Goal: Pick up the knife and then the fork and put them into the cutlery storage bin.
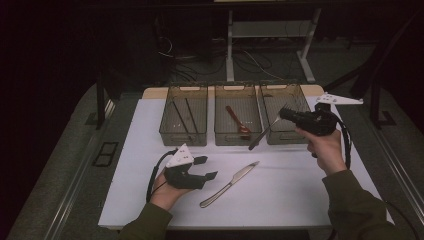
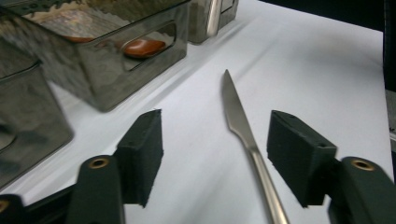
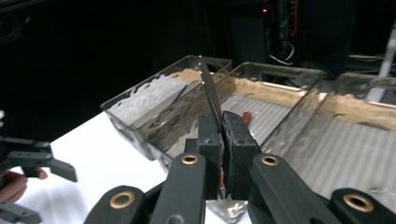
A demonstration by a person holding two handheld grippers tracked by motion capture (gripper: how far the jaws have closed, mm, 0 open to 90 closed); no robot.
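A silver table knife [image 1: 230, 185] lies on the white tabletop [image 1: 280, 190], its blade toward the bins. My left gripper [image 1: 206, 167] hovers just left of it, open. In the left gripper view the knife [image 2: 240, 126] runs between the jaws, nearer the right pad [image 2: 299, 154], and neither pad touches it. My right gripper [image 1: 283, 114] is raised over the right bin [image 1: 295, 97], shut on a slim metal utensil [image 1: 260, 137] that slants down and left. In the right gripper view the utensil [image 3: 211, 91] stands edge-on out of the pressed pads [image 3: 236, 140].
Three clear bins stand side by side at the back of the table. The left bin [image 1: 182, 141] holds thin dark sticks. The middle bin [image 1: 237, 140] holds a red-brown spoon [image 1: 236, 120]. Dark floor, cables and table legs lie beyond.
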